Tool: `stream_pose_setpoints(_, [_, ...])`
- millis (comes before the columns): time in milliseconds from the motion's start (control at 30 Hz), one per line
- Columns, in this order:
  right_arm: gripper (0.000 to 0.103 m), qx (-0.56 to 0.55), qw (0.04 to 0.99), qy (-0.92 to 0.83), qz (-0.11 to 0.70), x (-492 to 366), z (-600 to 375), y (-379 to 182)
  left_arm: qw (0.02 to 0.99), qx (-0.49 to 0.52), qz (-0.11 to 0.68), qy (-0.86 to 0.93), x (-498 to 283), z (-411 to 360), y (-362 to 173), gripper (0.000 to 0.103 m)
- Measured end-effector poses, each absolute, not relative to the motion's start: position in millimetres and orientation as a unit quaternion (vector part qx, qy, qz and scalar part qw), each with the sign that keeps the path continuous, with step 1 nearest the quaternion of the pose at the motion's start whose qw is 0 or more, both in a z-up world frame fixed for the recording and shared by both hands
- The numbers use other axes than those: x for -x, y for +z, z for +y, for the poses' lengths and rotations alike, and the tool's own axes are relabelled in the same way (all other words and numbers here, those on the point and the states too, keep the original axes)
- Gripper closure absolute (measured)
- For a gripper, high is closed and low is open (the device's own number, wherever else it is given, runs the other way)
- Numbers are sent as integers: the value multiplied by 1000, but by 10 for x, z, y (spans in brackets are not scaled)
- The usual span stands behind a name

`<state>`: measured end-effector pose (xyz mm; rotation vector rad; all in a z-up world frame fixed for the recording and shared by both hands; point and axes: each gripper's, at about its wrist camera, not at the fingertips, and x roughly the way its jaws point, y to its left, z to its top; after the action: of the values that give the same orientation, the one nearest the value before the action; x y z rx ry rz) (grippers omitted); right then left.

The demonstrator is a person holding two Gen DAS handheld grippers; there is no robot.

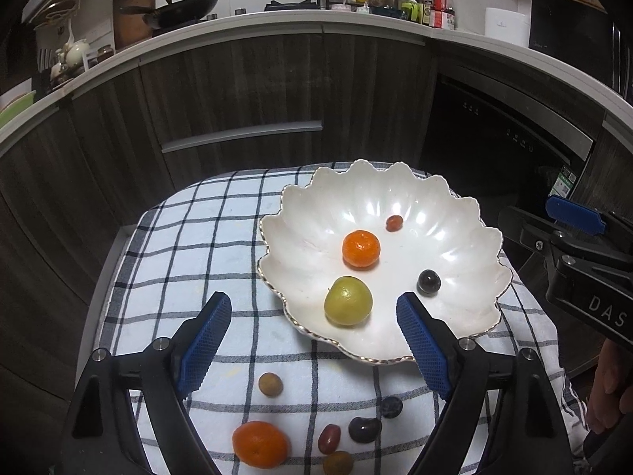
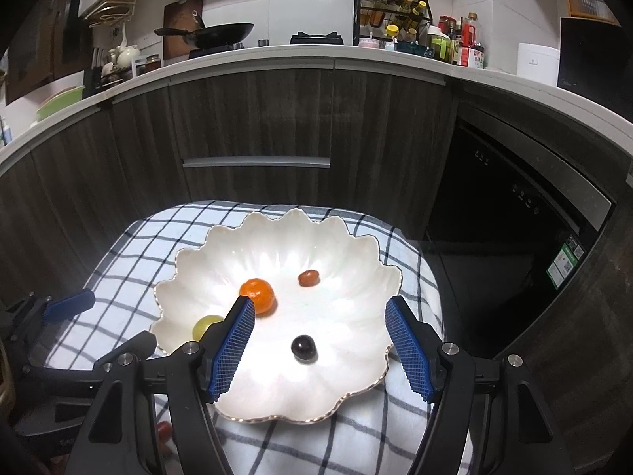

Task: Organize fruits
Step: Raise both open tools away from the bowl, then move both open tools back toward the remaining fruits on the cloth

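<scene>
A white scalloped bowl point(image 1: 455, 213) point(image 2: 348, 245) sits on a checked cloth. In it lie an orange mandarin point(image 1: 361, 249) point(image 2: 258, 295), a green fruit point(image 1: 348, 301) point(image 2: 205, 324), a dark grape point(image 1: 429, 282) point(image 2: 304, 348) and a small red fruit point(image 1: 394, 223) point(image 2: 309, 277). On the cloth in front lie another mandarin point(image 1: 259, 444), a brown fruit point(image 1: 270, 384), a red grape point(image 1: 329, 438) and two dark grapes point(image 1: 364, 429). My left gripper point(image 1: 314, 336) is open and empty above the bowl's near rim. My right gripper point(image 2: 320, 340) is open and empty over the bowl, around the dark grape.
The checked cloth point(image 1: 190, 237) covers a small table in front of dark wood cabinets point(image 1: 237, 91). A dishwasher point(image 2: 514, 213) stands at the right. The counter behind holds a wok point(image 2: 221, 35) and several bottles point(image 2: 455, 39). The right gripper's body point(image 1: 573, 253) shows at the right of the left wrist view.
</scene>
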<state>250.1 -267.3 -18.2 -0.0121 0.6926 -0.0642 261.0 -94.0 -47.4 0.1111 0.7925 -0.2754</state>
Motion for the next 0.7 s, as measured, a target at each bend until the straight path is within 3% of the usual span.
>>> stream_pose_setpoints(700, [34,-8,939,-29,344,-2269,-2467,-150,919,-49,371,-125,-2386,-677,-373,15])
